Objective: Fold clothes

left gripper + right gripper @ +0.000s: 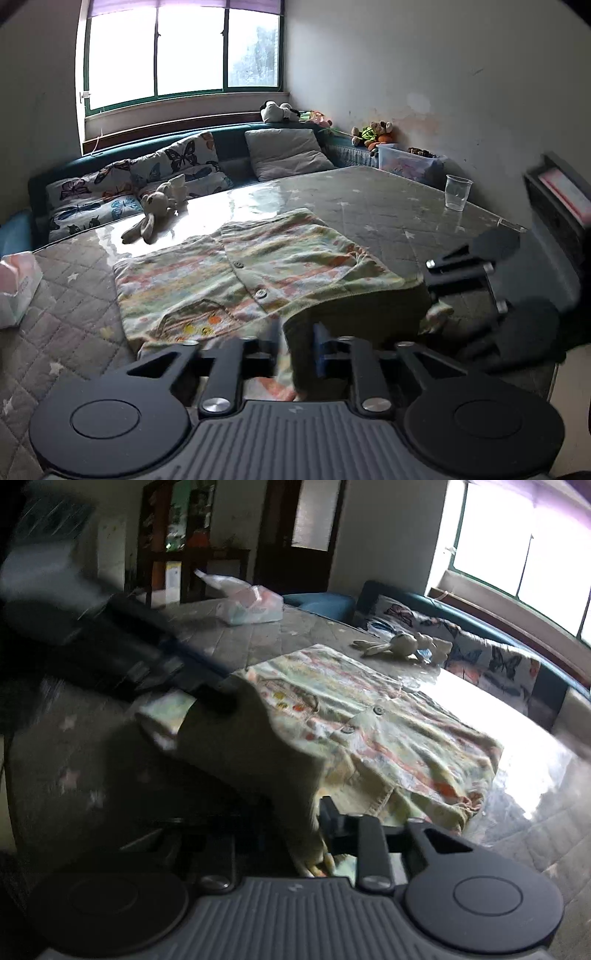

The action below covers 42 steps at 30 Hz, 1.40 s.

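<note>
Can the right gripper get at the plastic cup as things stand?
Probably not yet: the right gripper is shut on the garment's near edge. The plastic cup stands unobstructed on the table's far side.

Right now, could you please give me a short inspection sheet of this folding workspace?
Surface: quilted table under glossy clear cover.
Job's things: striped buttoned garment lying flat, near hem lifted.
Clutter: stuffed rabbit, plastic cup, tissue pack, plastic bag.
Grippers: left gripper and right gripper each have the hem between their fingers.
Cables: nothing seen.
Surroundings: window, sofa with butterfly cushions, toys along the wall.
</note>
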Each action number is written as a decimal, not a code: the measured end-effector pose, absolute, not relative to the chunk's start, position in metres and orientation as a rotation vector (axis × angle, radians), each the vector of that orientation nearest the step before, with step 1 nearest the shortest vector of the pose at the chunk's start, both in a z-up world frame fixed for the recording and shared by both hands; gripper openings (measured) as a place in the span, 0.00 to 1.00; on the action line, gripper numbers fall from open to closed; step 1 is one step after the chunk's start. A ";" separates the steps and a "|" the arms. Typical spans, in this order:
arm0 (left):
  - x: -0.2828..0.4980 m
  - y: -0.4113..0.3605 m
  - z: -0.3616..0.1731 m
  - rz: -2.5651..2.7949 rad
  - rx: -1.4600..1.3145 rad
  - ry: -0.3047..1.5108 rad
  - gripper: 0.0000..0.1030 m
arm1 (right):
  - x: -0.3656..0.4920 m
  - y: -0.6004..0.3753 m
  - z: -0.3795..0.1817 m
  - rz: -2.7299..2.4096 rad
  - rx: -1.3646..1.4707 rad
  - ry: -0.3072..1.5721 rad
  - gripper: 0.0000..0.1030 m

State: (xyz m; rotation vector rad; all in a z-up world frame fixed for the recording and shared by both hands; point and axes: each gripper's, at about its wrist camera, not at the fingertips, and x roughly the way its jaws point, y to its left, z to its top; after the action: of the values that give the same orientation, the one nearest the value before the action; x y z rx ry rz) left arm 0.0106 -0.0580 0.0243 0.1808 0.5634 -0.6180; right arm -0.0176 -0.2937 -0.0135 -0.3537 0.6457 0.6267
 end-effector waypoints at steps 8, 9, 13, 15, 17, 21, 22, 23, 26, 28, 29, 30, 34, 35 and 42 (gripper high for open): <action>-0.008 -0.046 0.005 -0.569 0.300 0.566 0.67 | 0.001 -0.300 0.000 0.612 -0.251 0.675 0.17; -0.008 -0.047 0.002 -0.561 0.326 0.563 0.67 | 0.002 -0.300 0.000 0.607 -0.248 0.673 0.16; -0.007 -0.055 -0.014 -0.526 0.434 0.550 0.66 | 0.003 -0.299 0.002 0.590 -0.239 0.667 0.16; -0.006 -0.057 -0.022 -0.498 0.502 0.541 0.53 | 0.002 -0.298 0.002 0.584 -0.237 0.663 0.15; -0.009 -0.058 -0.028 -0.478 0.565 0.530 0.36 | -0.001 -0.297 0.002 0.579 -0.240 0.660 0.14; -0.013 -0.052 -0.026 -0.460 0.578 0.507 0.10 | -0.009 -0.298 0.006 0.584 -0.227 0.633 0.10; -0.015 -0.048 -0.022 -0.457 0.560 0.498 0.09 | -0.012 -0.298 0.008 0.588 -0.224 0.625 0.10; -0.017 -0.045 -0.018 -0.458 0.545 0.491 0.08 | -0.015 -0.298 0.010 0.592 -0.221 0.617 0.10; -0.027 -0.036 -0.005 -0.469 0.514 0.477 0.08 | -0.028 -0.300 0.019 0.616 -0.222 0.595 0.10; -0.041 -0.031 0.003 -0.485 0.518 0.471 0.08 | -0.040 -0.302 0.026 0.638 -0.229 0.583 0.10; -0.049 -0.029 0.007 -0.494 0.521 0.469 0.08 | -0.048 -0.303 0.030 0.651 -0.231 0.579 0.10; -0.058 -0.027 0.011 -0.503 0.525 0.469 0.08 | -0.056 -0.304 0.035 0.663 -0.230 0.578 0.10; -0.093 -0.020 0.027 -0.540 0.515 0.489 0.08 | -0.090 -0.309 0.052 0.717 -0.220 0.574 0.09; -0.100 -0.018 0.031 -0.548 0.509 0.494 0.08 | -0.098 -0.310 0.057 0.729 -0.220 0.573 0.09; -0.097 -0.010 0.047 -0.546 0.424 0.512 0.08 | -0.098 -0.307 0.069 0.744 -0.218 0.588 0.07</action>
State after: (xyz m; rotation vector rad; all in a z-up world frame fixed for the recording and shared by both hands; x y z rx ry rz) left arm -0.0969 -0.0101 0.0474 0.4242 0.5124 -0.5459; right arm -0.0982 -0.3065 0.0690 -0.2178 0.5878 0.7439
